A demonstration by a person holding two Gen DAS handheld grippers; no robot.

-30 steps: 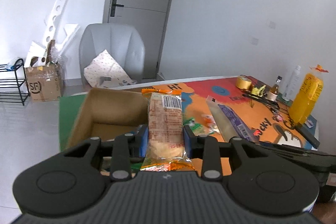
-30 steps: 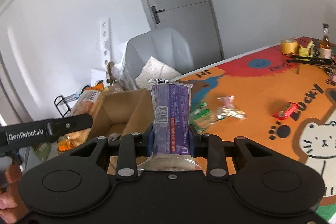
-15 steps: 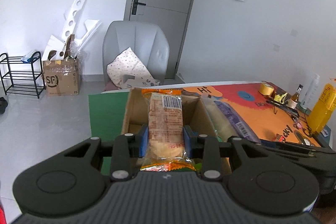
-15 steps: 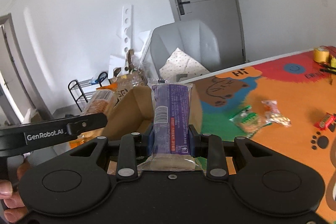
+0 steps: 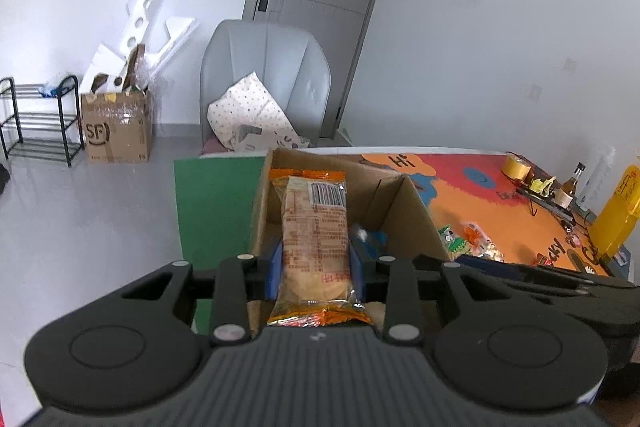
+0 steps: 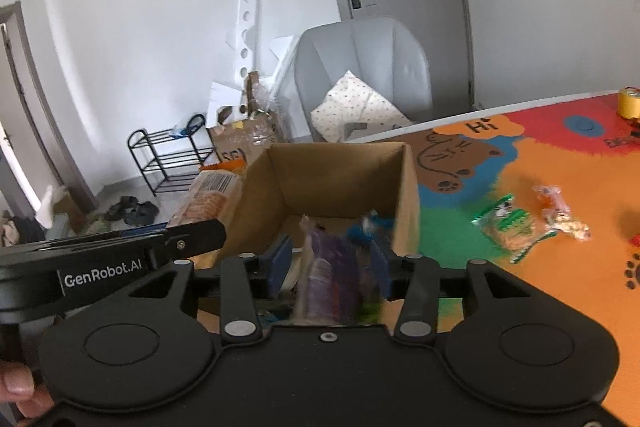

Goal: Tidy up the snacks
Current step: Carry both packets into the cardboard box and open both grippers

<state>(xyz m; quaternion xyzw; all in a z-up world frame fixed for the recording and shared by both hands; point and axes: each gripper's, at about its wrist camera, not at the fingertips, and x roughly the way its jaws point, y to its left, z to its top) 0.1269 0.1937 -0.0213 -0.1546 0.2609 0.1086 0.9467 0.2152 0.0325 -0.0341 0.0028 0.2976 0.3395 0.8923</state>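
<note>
On my left, the left gripper (image 5: pixel 316 261) has its jaws clenched on the orange-wrapped cake (image 5: pixel 314 247), held upright over the near left edge of the cardboard box (image 5: pixel 416 215). As I judge it, the risk here is letting go too soon: the packet stands close to the box's left wall, and a release from this spot could tip it outside onto the green edge of the mat.

The right gripper (image 6: pixel 328 265) has its jaws spread apart, and the purple snack pack (image 6: pixel 330 275) sits blurred between them, touching neither pad that I can see, down inside the box (image 6: pixel 340 179). It could land on end against the other wrappers rather than flat. The two grippers are also close together over one opening, so they could knock each other.

Further right, loose snack packets (image 6: pixel 508 227) lie on the counter (image 6: pixel 560 167), which carries a bright cartoon mat. A tape roll (image 5: pixel 517 165) and bottles stand at its far end. Behind are a grey chair (image 5: pixel 264 75), a taped carton, a black rack and a grey door.
</note>
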